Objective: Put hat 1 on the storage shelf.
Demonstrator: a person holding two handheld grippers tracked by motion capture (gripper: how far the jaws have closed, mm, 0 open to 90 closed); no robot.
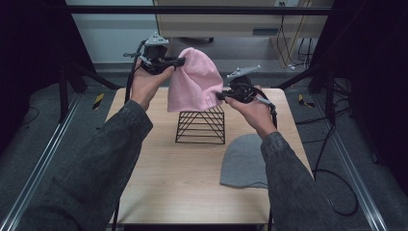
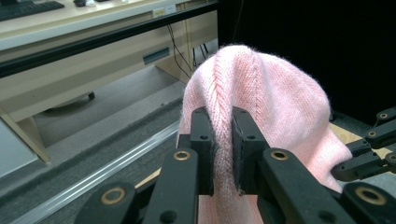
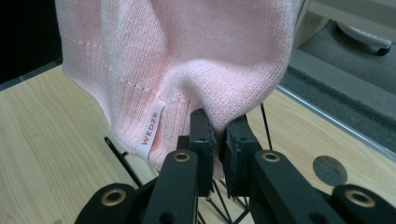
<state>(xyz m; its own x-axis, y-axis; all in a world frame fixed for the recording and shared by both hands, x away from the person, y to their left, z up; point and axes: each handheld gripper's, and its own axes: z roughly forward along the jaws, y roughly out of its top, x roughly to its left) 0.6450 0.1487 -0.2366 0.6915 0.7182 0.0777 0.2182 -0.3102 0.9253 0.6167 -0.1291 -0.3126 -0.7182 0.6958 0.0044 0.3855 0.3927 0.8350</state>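
Both grippers, left [image 1: 179,61] & right [image 1: 222,96], pinch the pink beanie [image 1: 192,82] w/ the wire stand [image 1: 202,126] just below the right gripper.

L gripper [image 1: 179,61] clamped, raised, R gripper [image 1: 220,96] clamped, lower

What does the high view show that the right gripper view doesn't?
High view alone: the grey beanie lying flat on the table, the left gripper pinching the pink beanie near its crown, and both sleeves. Right gripper view alone: the white WEDZE label at the hem. Both: the pink beanie, the right gripper clamped on its lower edge, and the black wire stand beneath.
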